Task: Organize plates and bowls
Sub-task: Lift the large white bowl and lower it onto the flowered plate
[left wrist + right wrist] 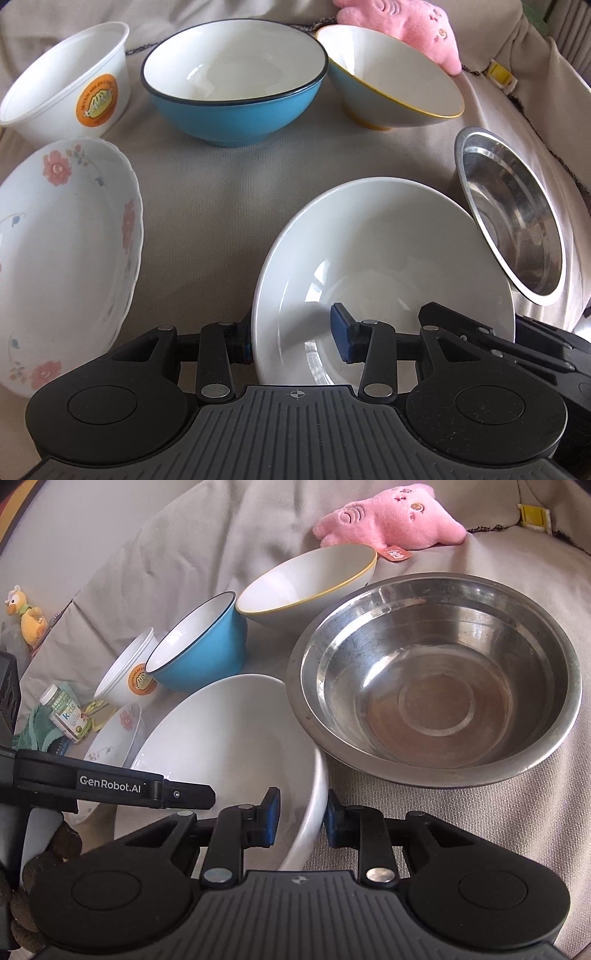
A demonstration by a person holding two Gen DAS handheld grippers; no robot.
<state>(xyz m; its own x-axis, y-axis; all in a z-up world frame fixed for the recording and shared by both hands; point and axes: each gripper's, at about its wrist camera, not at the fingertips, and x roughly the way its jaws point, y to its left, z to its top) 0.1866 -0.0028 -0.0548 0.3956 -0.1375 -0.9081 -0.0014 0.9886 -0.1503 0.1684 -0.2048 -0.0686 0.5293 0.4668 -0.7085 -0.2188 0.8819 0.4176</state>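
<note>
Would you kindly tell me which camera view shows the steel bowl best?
The right wrist view: the steel bowl sits whole and near centre, its rim and inside fully visible. The left wrist view catches it only at the right edge, warped and partly behind the white bowl.

We seem to be in a home: a beige fabric cover (480, 830) drapes a soft, cushioned seat, with a pink plush toy (391, 520) at the top, a yellow duck toy (27, 614) at far left, and a kids' vitamin bottle (64, 712) below it.
</note>
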